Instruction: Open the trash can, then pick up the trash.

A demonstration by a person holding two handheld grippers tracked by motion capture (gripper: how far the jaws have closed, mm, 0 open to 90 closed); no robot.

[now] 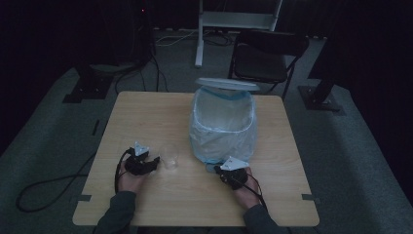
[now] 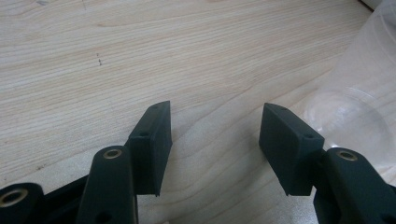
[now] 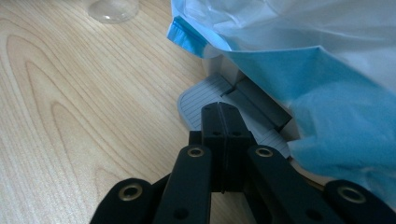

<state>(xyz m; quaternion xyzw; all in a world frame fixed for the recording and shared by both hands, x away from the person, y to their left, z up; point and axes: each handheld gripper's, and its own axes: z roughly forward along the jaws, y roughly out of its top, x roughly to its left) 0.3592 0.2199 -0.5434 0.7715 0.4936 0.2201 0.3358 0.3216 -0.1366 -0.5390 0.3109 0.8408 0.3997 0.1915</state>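
A small bin [image 1: 223, 124] lined with a white and blue bag [image 3: 336, 93] stands on the wooden table [image 1: 146, 112], its lid [image 1: 227, 84] tipped up at the back. A clear plastic cup [image 1: 170, 157] stands left of the bin. My left gripper [image 1: 155, 162] lies just left of the cup. It is open [image 2: 215, 109] over bare wood, and the cup [image 2: 359, 93] sits just outside its right jaw. My right gripper [image 1: 217, 168] is at the bin's front base. It is shut [image 3: 219, 109] on nothing, its tips over the grey ribbed foot pedal [image 3: 198, 105].
The room is dim. A dark folding chair [image 1: 265, 58] and a white metal frame [image 1: 234, 19] stand beyond the table's far edge. A black cable [image 1: 48, 187] loops on the floor at the left. The cup's base [image 3: 113, 9] lies ahead and left of my right gripper.
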